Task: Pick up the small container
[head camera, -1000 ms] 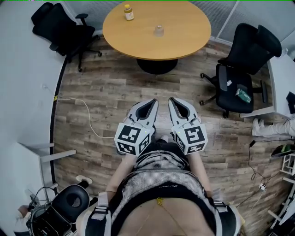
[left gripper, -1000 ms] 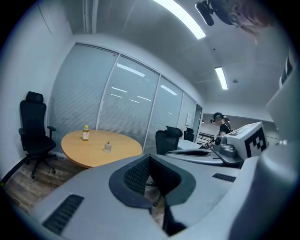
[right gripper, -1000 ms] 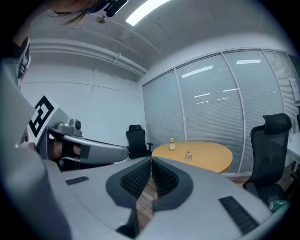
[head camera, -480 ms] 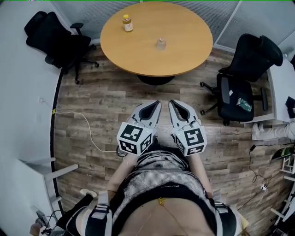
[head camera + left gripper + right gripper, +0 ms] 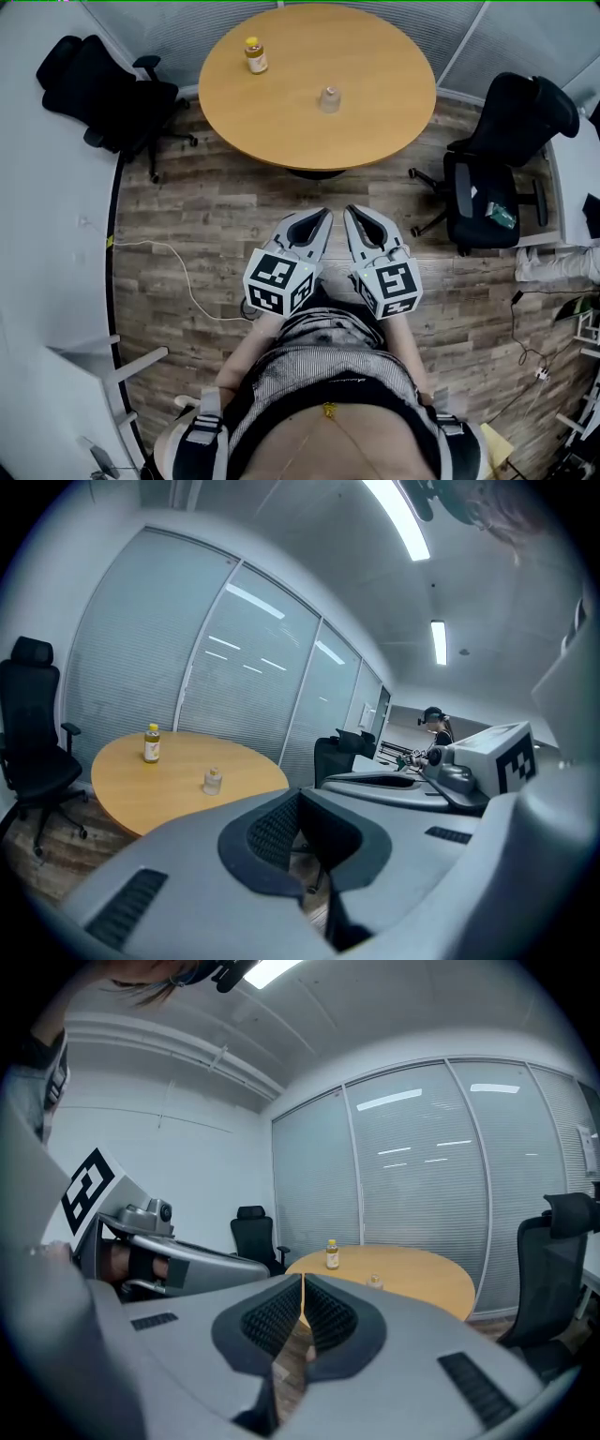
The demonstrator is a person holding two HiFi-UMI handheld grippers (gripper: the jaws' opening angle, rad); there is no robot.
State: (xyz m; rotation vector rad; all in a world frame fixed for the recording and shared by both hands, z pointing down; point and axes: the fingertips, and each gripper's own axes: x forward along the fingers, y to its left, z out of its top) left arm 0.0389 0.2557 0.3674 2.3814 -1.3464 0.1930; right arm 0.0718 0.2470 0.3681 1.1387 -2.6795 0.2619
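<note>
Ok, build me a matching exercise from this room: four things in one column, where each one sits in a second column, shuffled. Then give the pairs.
Things
1. yellow-capped bottle
2. small clear container
3. white cable
4. green item

Places
A. on the wooden floor, left side of the head view
B. near the middle of the round table
C. on the seat of the right-hand black chair
D. toward the table's far left side

Pairs: 1-D, 2-B, 3-A, 4-C
</note>
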